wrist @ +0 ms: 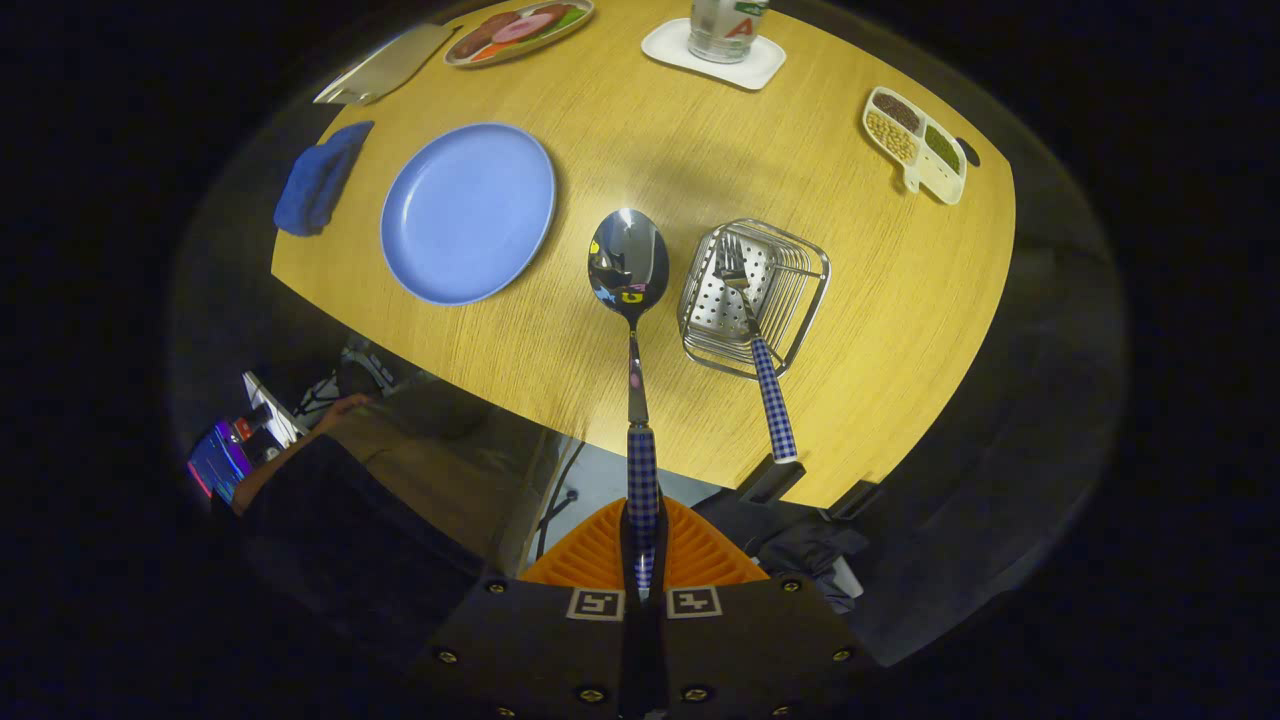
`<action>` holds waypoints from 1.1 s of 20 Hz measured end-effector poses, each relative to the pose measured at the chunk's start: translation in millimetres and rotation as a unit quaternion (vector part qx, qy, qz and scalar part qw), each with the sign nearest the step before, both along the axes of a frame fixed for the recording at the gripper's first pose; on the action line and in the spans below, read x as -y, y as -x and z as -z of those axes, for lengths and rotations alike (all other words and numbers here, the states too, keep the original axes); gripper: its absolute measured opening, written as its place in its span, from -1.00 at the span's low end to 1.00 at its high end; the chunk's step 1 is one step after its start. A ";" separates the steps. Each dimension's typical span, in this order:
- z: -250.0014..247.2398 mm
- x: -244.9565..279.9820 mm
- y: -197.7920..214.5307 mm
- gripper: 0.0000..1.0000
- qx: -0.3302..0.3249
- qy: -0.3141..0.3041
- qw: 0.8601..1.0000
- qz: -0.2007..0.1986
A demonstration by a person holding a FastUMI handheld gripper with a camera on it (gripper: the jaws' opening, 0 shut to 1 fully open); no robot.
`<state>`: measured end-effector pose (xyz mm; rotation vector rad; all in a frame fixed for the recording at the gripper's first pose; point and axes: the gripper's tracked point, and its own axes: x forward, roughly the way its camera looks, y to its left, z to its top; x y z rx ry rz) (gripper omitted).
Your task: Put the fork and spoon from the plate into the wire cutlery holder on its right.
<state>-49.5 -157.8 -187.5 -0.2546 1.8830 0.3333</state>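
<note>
Blue cloth [320,180], food platter [520,28], glass on coaster [712,55], divided dish of beans [915,145].

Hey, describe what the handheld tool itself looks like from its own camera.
The tool has a dark, flat body studded with small round screws and two square black-and-white markers side by side. Ahead of these, its two ridged fingers form a fan shape that narrows forward.

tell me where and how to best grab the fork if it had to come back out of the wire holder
Grip the fork by its checked handle, which sticks up and out over the rim of the wire holder, free of the wires; its tines point down inside. Come from above the rim, on the side where the handle leans out, fingers across the handle's narrow width. The gripper is currently shut on the spoon, held by its handle.
</note>
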 end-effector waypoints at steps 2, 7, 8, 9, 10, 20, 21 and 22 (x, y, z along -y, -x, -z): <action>2.4 11.6 -2.6 -0.98 -0.012 0.006 1.000 0.019; 7.2 25.1 -0.9 -0.98 -0.038 0.011 0.998 0.041; 8.0 26.6 -2.6 -0.98 -0.040 0.012 0.998 0.047; 7.6 28.6 -2.7 -0.98 -0.042 0.017 0.998 0.050; 8.0 31.3 -5.0 -0.98 -0.043 0.020 0.998 0.050; 28.3 23.7 -18.0 -0.98 -0.086 0.023 0.992 0.093; 30.6 24.3 -18.8 -0.98 -0.088 0.026 0.991 0.093; 32.0 26.0 -18.5 -0.98 -0.092 0.031 0.991 0.094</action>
